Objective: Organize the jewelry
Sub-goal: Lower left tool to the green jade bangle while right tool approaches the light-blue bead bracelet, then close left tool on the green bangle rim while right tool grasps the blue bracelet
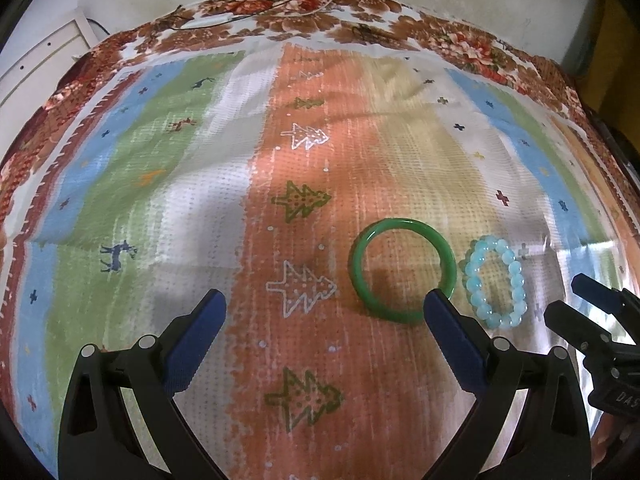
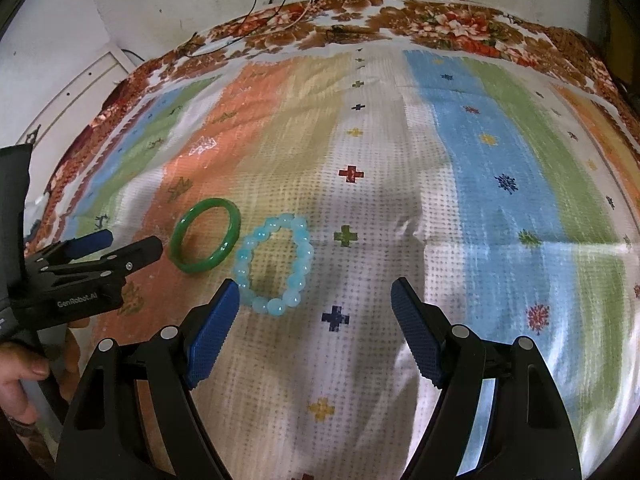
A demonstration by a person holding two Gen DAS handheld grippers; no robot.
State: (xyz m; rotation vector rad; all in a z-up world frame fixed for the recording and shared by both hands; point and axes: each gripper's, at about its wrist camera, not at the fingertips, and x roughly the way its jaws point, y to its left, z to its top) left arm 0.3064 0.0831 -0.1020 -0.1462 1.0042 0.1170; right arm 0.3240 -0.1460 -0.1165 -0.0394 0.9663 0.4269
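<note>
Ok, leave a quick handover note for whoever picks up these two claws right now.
Left claw: open, empty, over the striped cloth, its right finger in front of the green bangle.
Right claw: open, empty, its left finger beside the blue bead bracelet.
Bangle and bracelet lie flat, side by side; whether they touch is unclear.
Done: nothing picked up.
Left: grasp and organize both pieces; no box or tray in view.

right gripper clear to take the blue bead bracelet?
Probably yes. The right gripper is open and empty, the blue bead bracelet lies flat just ahead; only the green bangle sits close beside it.
</note>
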